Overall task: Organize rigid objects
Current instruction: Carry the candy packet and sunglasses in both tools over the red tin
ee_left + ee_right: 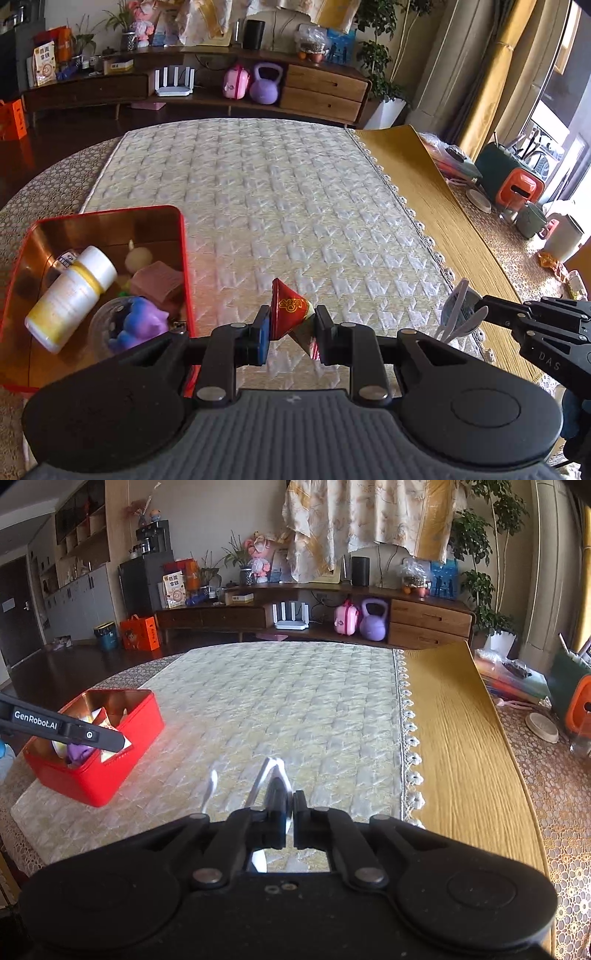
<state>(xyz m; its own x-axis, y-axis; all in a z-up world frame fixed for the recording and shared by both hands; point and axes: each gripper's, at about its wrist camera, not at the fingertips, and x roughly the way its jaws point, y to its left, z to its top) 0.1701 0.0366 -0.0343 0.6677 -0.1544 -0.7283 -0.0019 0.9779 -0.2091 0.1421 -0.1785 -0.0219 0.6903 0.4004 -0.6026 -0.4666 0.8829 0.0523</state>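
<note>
My left tool (pixel 290 334) pinches a red foil packet (pixel 291 314) — pyramid-shaped, gold print, tilted — beside the open red tin (pixel 183 236). Inside the tin lie a white bottle (pixel 70 295) on its side, a purple toy (pixel 142 325) and a pink block (pixel 157 282).

My right tool (pixel 290 812) grips thin white plastic pieces (pixel 271 775).

We read "GenRobot.AI" in white on the black finger of the left gripper (pixel 110 740), over the red tin (pixel 110 771). We read "DAS" embossed on the black body of the right gripper (pixel 480 314). Gold characters on the red packet (pixel 291 310) remain illegible to us.
</note>
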